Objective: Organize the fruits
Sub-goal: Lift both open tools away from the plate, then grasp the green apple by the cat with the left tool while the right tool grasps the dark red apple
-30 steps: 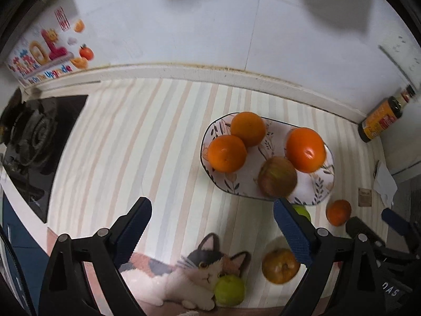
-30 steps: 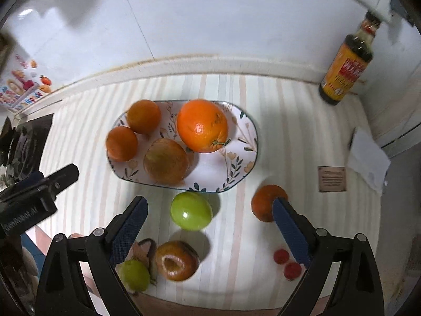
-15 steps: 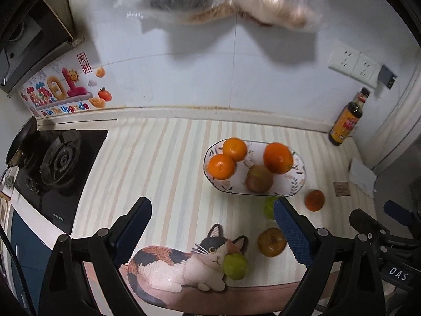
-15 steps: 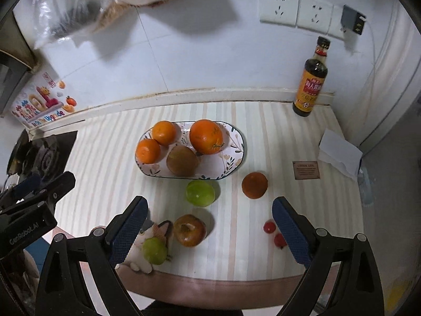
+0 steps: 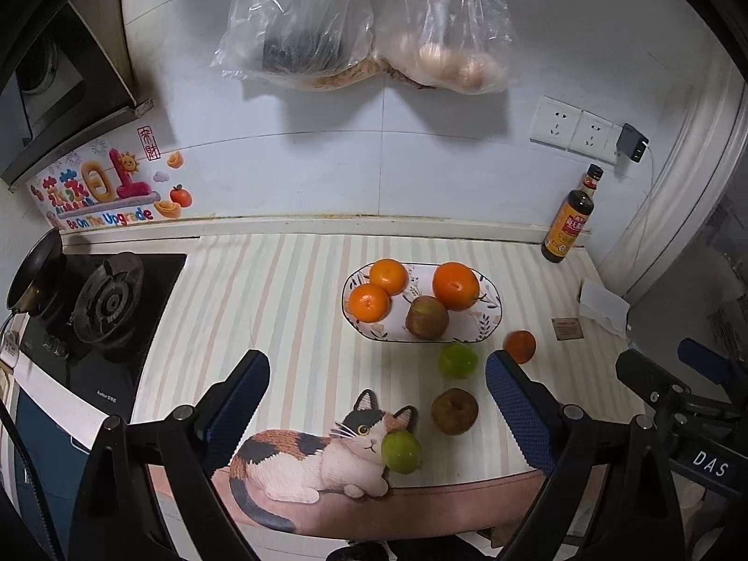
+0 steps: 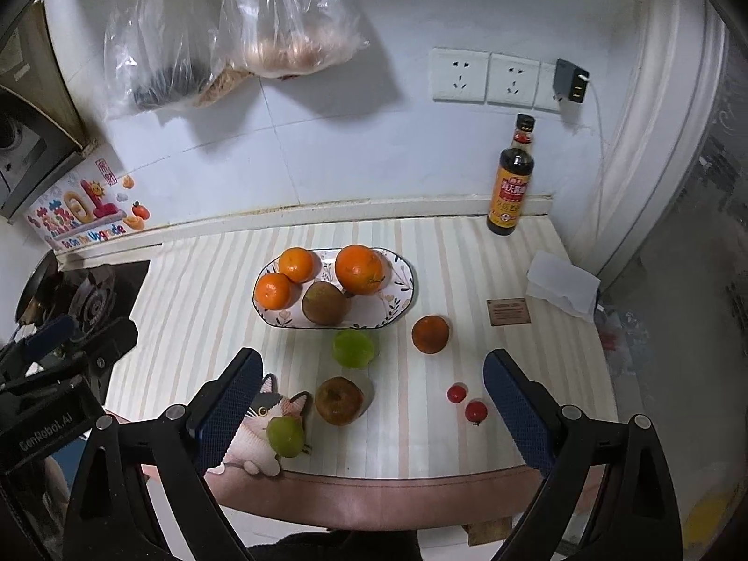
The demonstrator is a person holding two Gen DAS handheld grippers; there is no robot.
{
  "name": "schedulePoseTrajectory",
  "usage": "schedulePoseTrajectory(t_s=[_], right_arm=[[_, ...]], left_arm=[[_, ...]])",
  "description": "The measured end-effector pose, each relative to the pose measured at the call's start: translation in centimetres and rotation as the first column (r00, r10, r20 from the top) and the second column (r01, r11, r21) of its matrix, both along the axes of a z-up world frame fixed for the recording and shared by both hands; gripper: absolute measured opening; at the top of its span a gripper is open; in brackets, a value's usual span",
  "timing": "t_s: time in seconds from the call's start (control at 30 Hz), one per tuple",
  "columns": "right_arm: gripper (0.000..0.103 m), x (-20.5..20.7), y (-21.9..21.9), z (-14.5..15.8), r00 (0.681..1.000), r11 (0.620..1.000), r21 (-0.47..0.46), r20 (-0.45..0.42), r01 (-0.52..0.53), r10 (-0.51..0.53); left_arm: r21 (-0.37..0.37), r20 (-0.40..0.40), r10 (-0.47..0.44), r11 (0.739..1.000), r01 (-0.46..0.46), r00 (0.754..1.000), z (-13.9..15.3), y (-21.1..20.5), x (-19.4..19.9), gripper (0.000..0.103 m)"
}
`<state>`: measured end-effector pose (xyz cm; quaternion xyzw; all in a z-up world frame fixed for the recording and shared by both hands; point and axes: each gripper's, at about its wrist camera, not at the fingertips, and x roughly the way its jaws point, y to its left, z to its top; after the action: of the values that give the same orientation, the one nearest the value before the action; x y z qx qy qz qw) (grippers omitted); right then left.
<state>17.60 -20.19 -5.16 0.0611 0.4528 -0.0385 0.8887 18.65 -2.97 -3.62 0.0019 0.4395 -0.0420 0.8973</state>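
An oval patterned plate [image 5: 491, 313] [image 6: 402, 290] holds three oranges and a brown apple [image 5: 426, 317]. On the striped mat lie a green fruit [image 5: 457, 360] [image 6: 353, 348], a small orange [image 5: 521, 346] [image 6: 430, 334], a brown fruit [image 5: 454, 411] [image 6: 339, 400], a second green fruit [image 5: 400, 452] [image 6: 285, 436] on the cat picture, and two cherry tomatoes [image 6: 475, 412]. My left gripper [image 5: 376, 404] and right gripper [image 6: 371, 402] are both open and empty, held high above the counter's front edge.
A soy sauce bottle [image 6: 510, 187] stands at the back right by the wall. A gas stove [image 5: 103, 308] is at the left. Plastic bags [image 5: 364, 23] hang on the wall above. A white tissue [image 6: 563, 283] and small card [image 6: 508, 312] lie at right.
Both grippers have pulled up and back from the counter, so the whole counter and wall now show. The fruits have not moved.
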Motion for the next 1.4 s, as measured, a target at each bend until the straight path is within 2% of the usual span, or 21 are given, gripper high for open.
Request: schedulePoseTrajectory(t_s=[0.2,0.3,0.33,0.43,0.57,0.63,0.73,0.77,0.8,0.87,1.0,1.07,1.13,1.17,1.2,1.27,1.3,1.4], right_arm=[[0.098,-0.4,-0.2,-0.1,1.000,0.999,0.033,-0.008,-0.001,0.001],[0.098,0.0,-0.4,-0.8,1.000,0.999,0.048,-0.024,-0.007,0.008],[0.098,0.3,-0.5,-1.1,0.999,0.999,0.052,-0.031,-0.012,0.014],[0.098,1.4,-1.1,-3.1,0.997,0.996,0.082,-0.069,-0.024,0.030],[0.098,3.1,-2.1,-7.2,0.988,0.989,0.146,-0.148,-0.021,0.043],[0.098,4.2,-2.7,-10.2,0.979,0.980,0.200,-0.194,-0.020,0.059],[0.094,5.4,-3.4,-14.7,0.965,0.963,0.270,-0.247,-0.023,0.093],[0.084,5.7,-3.5,-16.1,0.958,0.964,0.265,-0.272,-0.017,0.091],[0.079,6.0,-3.7,-17.5,0.949,0.964,0.265,-0.300,-0.013,0.095],[0.079,6.5,-4.1,-19.8,0.934,0.960,0.282,-0.345,0.004,0.097],[0.079,7.2,-3.9,-22.3,0.914,0.954,0.300,-0.384,-0.010,0.131],[0.079,7.7,-3.7,-23.3,0.910,0.952,0.305,-0.387,-0.026,0.149],[0.079,8.3,-3.3,-24.3,0.902,0.951,0.307,-0.400,-0.035,0.162],[0.079,8.4,-3.2,-24.6,0.900,0.948,0.316,-0.402,-0.037,0.169],[0.079,8.8,-2.9,-24.9,0.896,0.946,0.321,-0.406,-0.043,0.179],[0.079,9.5,-2.1,-25.2,0.890,0.945,0.321,-0.409,-0.066,0.202],[0.079,9.9,-1.4,-25.5,0.885,0.941,0.327,-0.410,-0.085,0.222],[0.079,11.2,0.4,-26.1,0.868,0.934,0.330,-0.416,-0.134,0.272]], left_arm=[[-0.007,-0.021,-0.010,1.000,0.010,1.000,-0.6,-0.5,-0.1,0.095],[-0.005,-0.036,-0.012,1.000,0.012,0.999,-1.6,-0.7,0.4,0.103],[0.000,-0.043,-0.008,1.000,0.008,0.999,-2.1,-0.8,0.6,0.103],[0.025,-0.100,0.008,1.000,-0.005,0.995,-4.6,-1.0,1.6,0.103],[0.085,-0.208,0.005,0.996,0.013,0.978,-9.7,-1.7,2.9,0.103],[0.110,-0.277,0.002,0.994,0.030,0.961,-12.7,-2.1,3.4,0.103],[0.130,-0.403,0.012,0.991,0.045,0.915,-18.4,-2.8,4.0,0.103],[0.120,-0.452,0.013,0.992,0.046,0.892,-20.2,-2.9,4.1,0.103],[0.099,-0.492,0.013,0.994,0.042,0.870,-21.8,-3.0,4.2,0.103],[0.061,-0.553,0.018,0.998,0.019,0.833,-24.3,-3.2,4.5,0.103],[-0.013,-0.611,0.029,0.999,-0.047,0.791,-27.0,-2.9,5.0,0.102],[-0.047,-0.624,0.034,0.996,-0.081,0.781,-27.9,-2.6,5.1,0.092],[-0.050,-0.636,0.031,0.995,-0.081,0.771,-28.6,-2.5,5.1,0.059],[-0.085,-0.641,0.010,0.993,-0.084,0.767,-28.8,-2.5,4.9,0.054],[-0.099,-0.638,0.006,0.991,-0.090,0.770,-28.6,-2.4,4.7,0.050],[-0.036,-0.619,0.037,0.997,-0.075,0.784,-28.3,-2.4,4.4,0.050],[-0.031,-0.614,0.043,0.996,-0.078,0.788,-28.2,-2.2,4.3,0.050],[-0.010,-0.617,0.068,0.996,-0.094,0.784,-28.1,-1.1,4.3,0.050]])
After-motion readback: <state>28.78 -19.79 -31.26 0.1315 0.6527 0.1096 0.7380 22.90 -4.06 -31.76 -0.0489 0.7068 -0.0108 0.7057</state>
